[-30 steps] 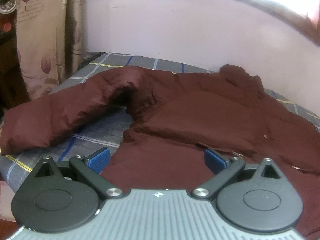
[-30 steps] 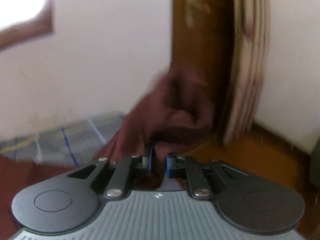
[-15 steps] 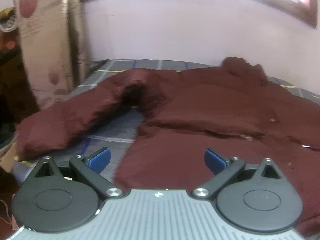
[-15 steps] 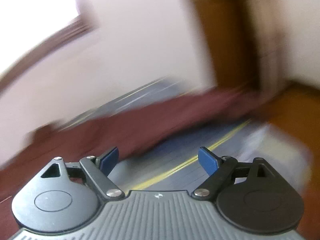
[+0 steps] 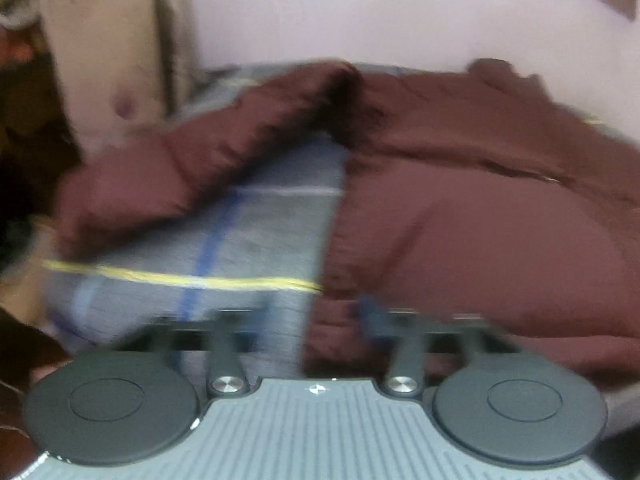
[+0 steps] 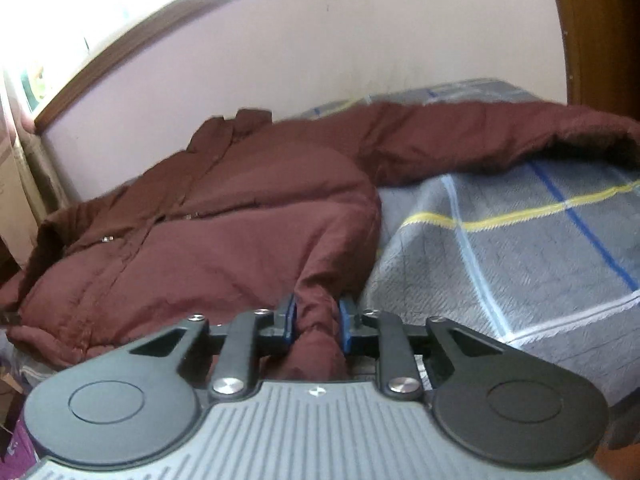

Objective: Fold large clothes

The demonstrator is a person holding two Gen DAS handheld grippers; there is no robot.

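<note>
A dark maroon padded jacket (image 5: 460, 220) lies spread front up on a grey checked bed cover (image 5: 256, 232), its sleeve (image 5: 192, 168) stretched out to the left. In the blurred left wrist view my left gripper (image 5: 308, 316) sits low at the jacket's near hem corner. Its jaws are closing but still apart, with the hem edge between them. The right wrist view has the jacket (image 6: 224, 240) with its other sleeve (image 6: 500, 132) lying to the right. My right gripper (image 6: 316, 320) is closing, and its blue pads pinch a fold of the near hem.
A pale wall runs behind the bed, under a wooden window frame (image 6: 120, 52). A patterned curtain (image 5: 108, 60) hangs past the bed's left end. A brown wooden door frame (image 6: 600, 20) stands at the right end. Bare bed cover (image 6: 520, 260) lies right of the jacket.
The left gripper dropped toward the jacket's left hem corner and its jaws narrowed. The right gripper let go of maroon fabric, swung across to the jacket's hem and closed on it.
</note>
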